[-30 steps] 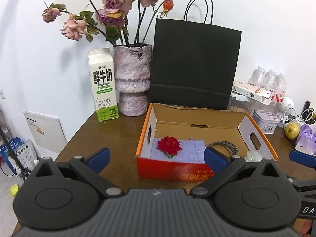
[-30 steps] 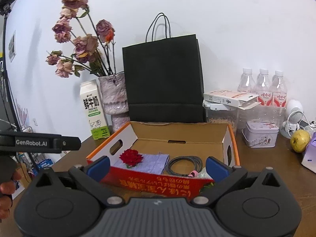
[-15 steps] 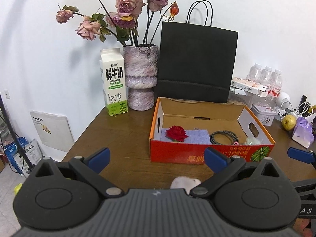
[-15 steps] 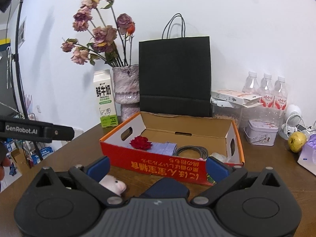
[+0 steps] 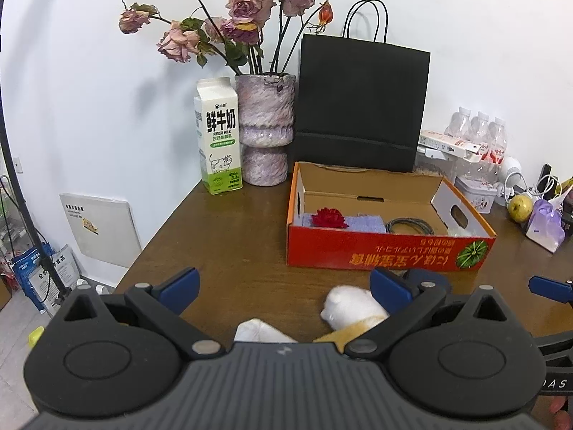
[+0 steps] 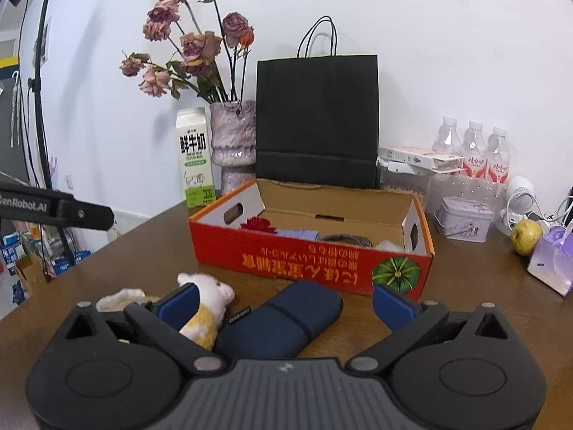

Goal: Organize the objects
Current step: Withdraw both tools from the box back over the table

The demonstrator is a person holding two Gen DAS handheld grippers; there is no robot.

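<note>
- A lived-in room, a home or small office corner used for recording, with a brown wooden table (image 5: 229, 236) against a plain white wall.
- Household clutter: a vase of dried roses (image 5: 265, 127), a milk carton (image 5: 217, 136), a black paper bag (image 5: 361, 104), water bottles (image 6: 472, 147), a tin (image 6: 462, 218) and a pear (image 6: 525, 236).
- A black light stand (image 6: 35, 82) and cables at the left edge.

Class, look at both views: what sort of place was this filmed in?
Probably a home or small office corner: a wooden table against a white wall, holding a vase of dried roses, milk carton and bottled water.
</note>
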